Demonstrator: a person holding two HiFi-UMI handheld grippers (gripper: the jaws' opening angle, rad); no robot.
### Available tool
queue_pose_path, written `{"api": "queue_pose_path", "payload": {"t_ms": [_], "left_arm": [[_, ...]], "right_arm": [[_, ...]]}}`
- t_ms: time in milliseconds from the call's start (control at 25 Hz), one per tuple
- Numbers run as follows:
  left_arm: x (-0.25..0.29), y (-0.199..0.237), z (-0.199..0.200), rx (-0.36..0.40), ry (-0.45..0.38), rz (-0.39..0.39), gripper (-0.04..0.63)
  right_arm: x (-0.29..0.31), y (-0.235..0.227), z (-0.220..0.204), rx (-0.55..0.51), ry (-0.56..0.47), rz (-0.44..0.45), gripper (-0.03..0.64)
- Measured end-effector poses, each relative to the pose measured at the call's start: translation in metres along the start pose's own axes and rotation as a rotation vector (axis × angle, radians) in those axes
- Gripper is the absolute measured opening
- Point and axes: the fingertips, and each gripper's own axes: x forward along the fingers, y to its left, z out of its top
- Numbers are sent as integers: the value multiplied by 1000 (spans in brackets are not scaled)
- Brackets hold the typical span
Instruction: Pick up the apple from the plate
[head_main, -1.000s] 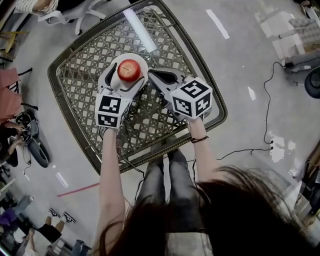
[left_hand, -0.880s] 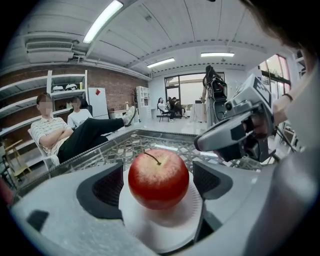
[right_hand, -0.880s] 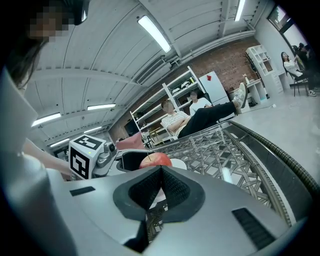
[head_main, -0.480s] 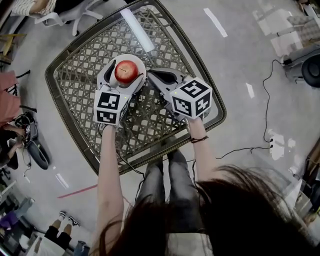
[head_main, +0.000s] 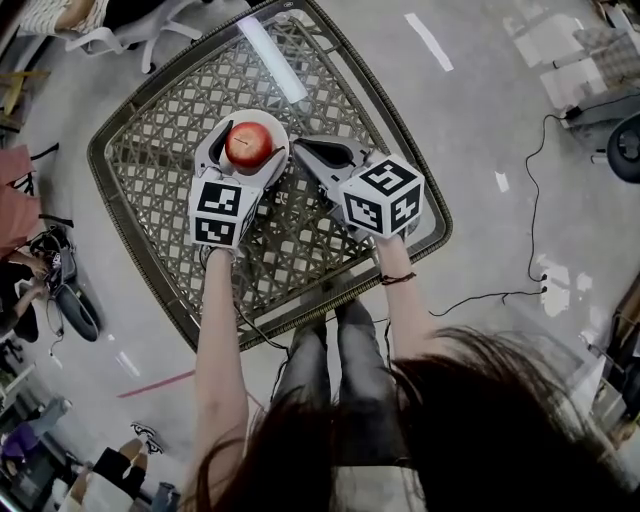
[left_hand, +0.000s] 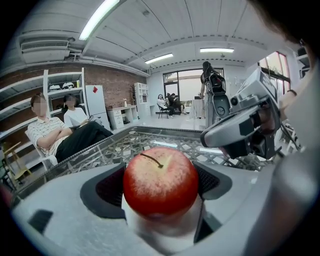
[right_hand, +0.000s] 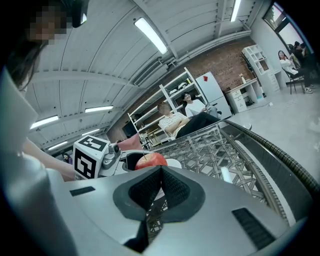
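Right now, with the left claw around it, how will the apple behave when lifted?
The apple is round and sits on the plate, so a nudge would likely roll it. Its glossy skin might slip in the left claw. It looks firm, probably keeping shape.

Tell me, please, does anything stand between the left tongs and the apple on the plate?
No, nothing visible does. The apple sits between the open jaws of the left tongs, on its white plate. The shut right tongs are off to the side.
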Motion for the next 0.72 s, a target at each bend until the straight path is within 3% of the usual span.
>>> {"api": "queue_pose_path", "payload": {"t_ms": [720], "left_arm": [[-4,5,4,-48,-2,2,420]], "right_arm": [[2,2,4,0,0,-1,9]]}}
